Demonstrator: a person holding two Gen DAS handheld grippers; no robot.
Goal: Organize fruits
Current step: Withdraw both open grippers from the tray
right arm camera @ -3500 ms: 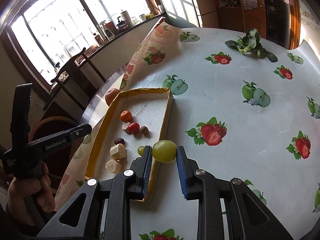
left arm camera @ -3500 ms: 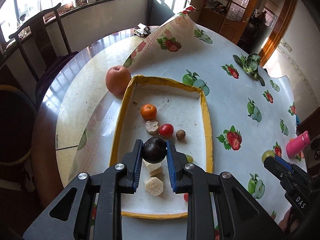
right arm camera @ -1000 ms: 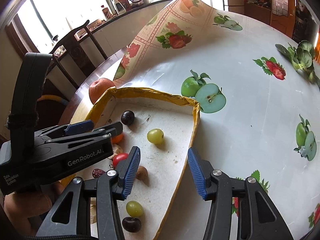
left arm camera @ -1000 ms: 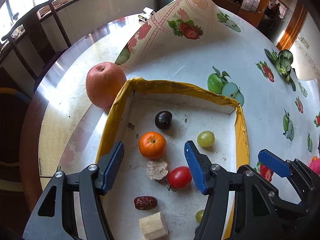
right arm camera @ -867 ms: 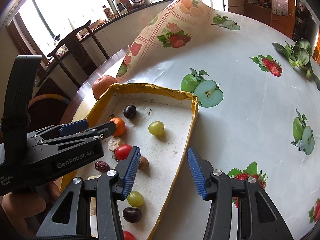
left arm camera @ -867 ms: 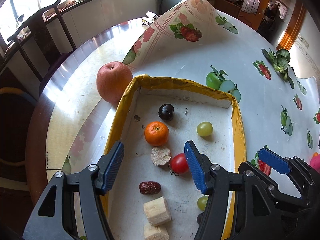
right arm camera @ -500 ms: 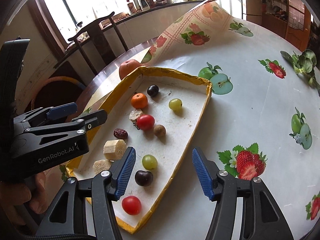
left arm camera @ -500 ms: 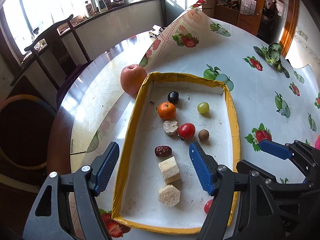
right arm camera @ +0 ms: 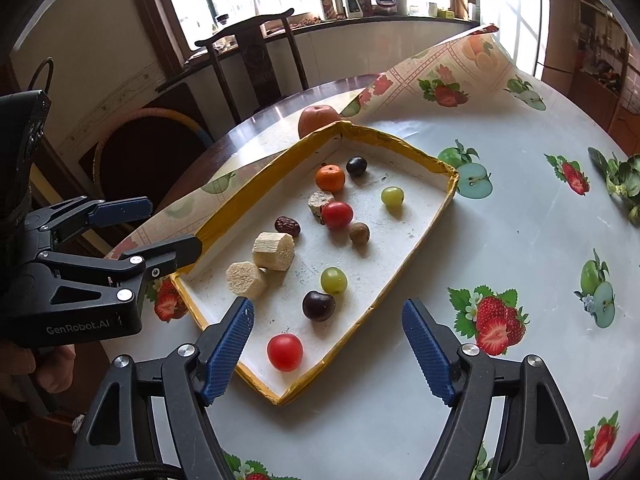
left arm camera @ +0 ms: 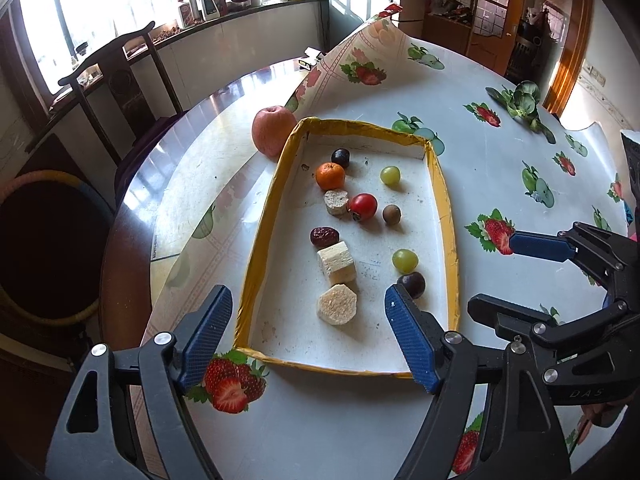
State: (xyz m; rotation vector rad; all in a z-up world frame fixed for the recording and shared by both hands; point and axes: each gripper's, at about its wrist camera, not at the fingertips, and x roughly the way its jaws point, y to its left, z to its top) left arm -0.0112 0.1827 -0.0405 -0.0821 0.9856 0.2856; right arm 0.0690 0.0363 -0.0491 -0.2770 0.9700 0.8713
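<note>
A yellow-rimmed tray (left arm camera: 447, 216) (right arm camera: 416, 240) holds several small fruits: an orange (left arm camera: 330, 176), a dark plum (left arm camera: 341, 157), a green grape (left arm camera: 390, 175), a red tomato (left arm camera: 363, 207) and pale sugarcane chunks (left arm camera: 336, 262). A second tomato (right arm camera: 285, 352), plum (right arm camera: 318, 305) and grape (right arm camera: 333, 280) lie at the near end. A red apple (left arm camera: 273, 130) sits outside the tray's far left corner. My left gripper (left arm camera: 308, 336) is open and empty above the tray's near end. My right gripper (right arm camera: 328, 348) is open and empty above the near right corner.
The round table carries a fruit-print cloth (left arm camera: 500, 128), folded up at the far side. A green vegetable (left arm camera: 524, 100) lies far right. A dark wooden chair (left arm camera: 116, 80) stands behind the table on the left.
The left gripper set its dark plum and the right its green grape at the tray's far end. Both then opened and drew back and up.
</note>
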